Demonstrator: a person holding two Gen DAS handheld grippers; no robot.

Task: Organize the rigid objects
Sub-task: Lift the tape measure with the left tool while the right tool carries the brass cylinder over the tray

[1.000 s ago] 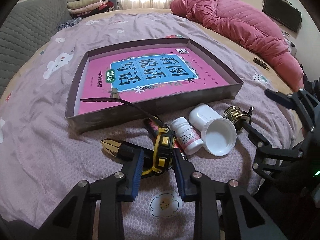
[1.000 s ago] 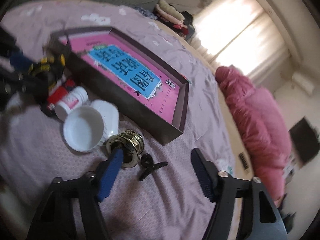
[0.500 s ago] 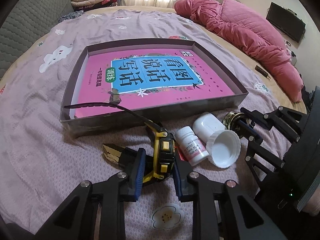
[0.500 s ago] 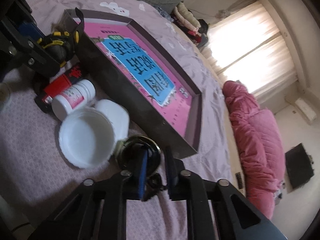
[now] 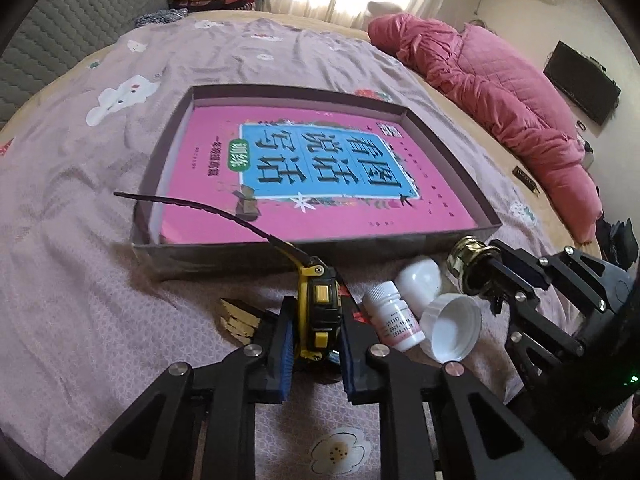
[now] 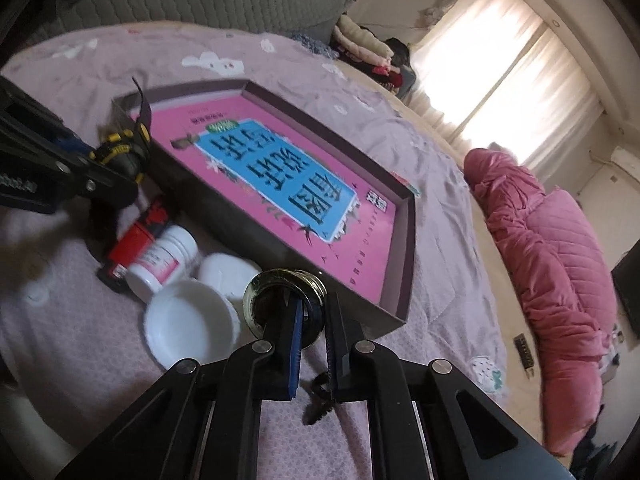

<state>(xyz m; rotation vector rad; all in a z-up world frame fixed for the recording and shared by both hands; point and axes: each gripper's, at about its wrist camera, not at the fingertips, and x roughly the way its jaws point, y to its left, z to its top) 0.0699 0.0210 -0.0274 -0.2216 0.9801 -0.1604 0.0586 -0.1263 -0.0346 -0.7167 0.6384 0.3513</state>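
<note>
tape measure (image 5: 318, 316) first: from my left camera i see the left gripper (image 5: 316, 344) clamped on its yellow and black body, blue pads pressed to both sides, with the dark tape end curling out over the near wall of the box (image 5: 344, 248). it sits on the purple bedsheet (image 5: 80, 280), just in front of the box. a gold-edged clip (image 5: 238, 318) lies close on its left, partly hidden behind the left finger.

on my right camera the right gripper (image 6: 312, 340) is closed on the rim of a brass ring (image 6: 286, 286), one finger reaching inside it, one outside. the ring is right at the near corner of the box, touching or almost touching a white jar (image 6: 228, 270) and its upturned white lid (image 6: 190, 326). a small pill bottle (image 6: 162, 260) with a pink label lies on its side beside them, and a red and black thing (image 6: 134, 246) sits behind it; i cannot tell what that is.

inside the box a pink book (image 5: 304, 176) with a blue panel lies flat and fills most of the floor. a pink quilt (image 5: 500, 92) is bunched well apart at the far side of the bed.
</note>
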